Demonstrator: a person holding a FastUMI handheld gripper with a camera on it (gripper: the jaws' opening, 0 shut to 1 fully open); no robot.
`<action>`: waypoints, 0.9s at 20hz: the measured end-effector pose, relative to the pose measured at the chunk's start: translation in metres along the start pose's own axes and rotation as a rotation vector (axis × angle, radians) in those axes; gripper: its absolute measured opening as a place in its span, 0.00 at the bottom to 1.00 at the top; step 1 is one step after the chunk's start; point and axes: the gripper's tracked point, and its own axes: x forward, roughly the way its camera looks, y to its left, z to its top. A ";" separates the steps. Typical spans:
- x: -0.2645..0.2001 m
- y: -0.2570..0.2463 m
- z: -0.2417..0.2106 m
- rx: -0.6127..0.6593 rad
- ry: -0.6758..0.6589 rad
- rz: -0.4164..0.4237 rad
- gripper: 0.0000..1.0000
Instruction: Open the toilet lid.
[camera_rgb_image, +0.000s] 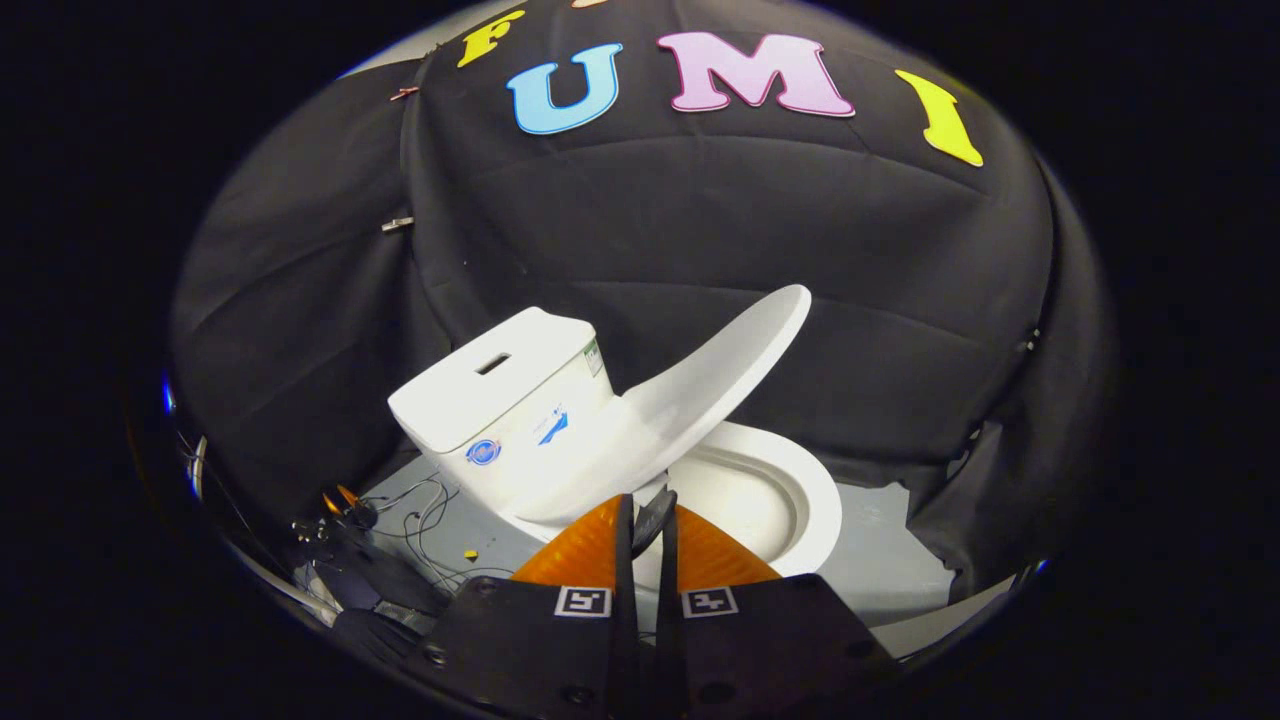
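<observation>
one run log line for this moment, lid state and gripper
lid: raised partway, tilted above bowl | gripper: fingers nearly together, at lid's near edge, grip unclear | tank: beside lid hinge | task: lid not fully open

lid (715, 375): raised, tilted, over the bowl (800, 500), right of the tank (510, 400)
gripper (645, 515): fingers nearly together, just before the lid's lower edge
cables (420, 520): floor, lower left

One toilet (640, 440) stands in the booth, with one lid (700, 390) raised at a slant, one tank (505, 405) and one open bowl (790, 500). Two stickers (520, 440) sit on the tank's side, and one dark slot (493, 363) marks its top. One gripper (645, 520) shows two fingers (585, 550) closed together, each bearing one square marker (583, 601).
</observation>
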 end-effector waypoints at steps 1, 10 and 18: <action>0.002 0.005 0.004 -0.002 -0.007 0.002 0.11; 0.009 0.066 0.043 -0.119 -0.087 0.052 0.11; 0.024 0.136 0.075 -0.202 -0.137 0.135 0.11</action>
